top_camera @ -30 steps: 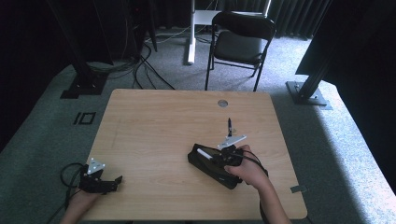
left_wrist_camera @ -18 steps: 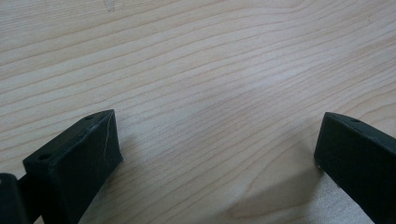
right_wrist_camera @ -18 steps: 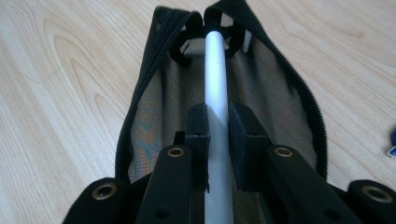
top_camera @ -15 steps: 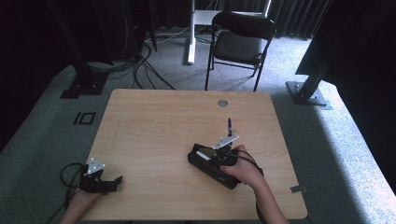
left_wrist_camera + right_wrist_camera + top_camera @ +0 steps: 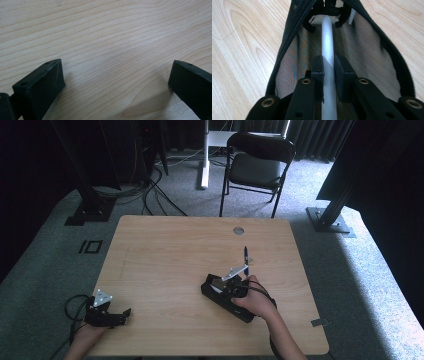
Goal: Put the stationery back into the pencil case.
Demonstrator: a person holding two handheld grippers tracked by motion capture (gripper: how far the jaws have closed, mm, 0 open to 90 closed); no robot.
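High view, left to right: the left gripper point(image 5: 107, 312) rested at the near left corner of the table point(image 5: 165, 255) in the person's left hand point(image 5: 87, 335); in the left gripper view its jaws stood wide apart over bare wood, grasping nothing. Right of centre, the right gripper point(image 5: 235, 292) sat over a black pencil case point(image 5: 220, 292) lying on the table, with a dark blue pen point(image 5: 246, 255) on the wood just beyond it, well apart from the case's mouth.

In the right gripper view the pads were clenched on a pale grey pen point(image 5: 328, 50) — a smooth, round, slim barrel. Its long axis ran straight away from the camera, pointing into the unzipped case, between mesh-lined walls point(image 5: 364, 50) edged by a black zip — its far end lay deep inside.
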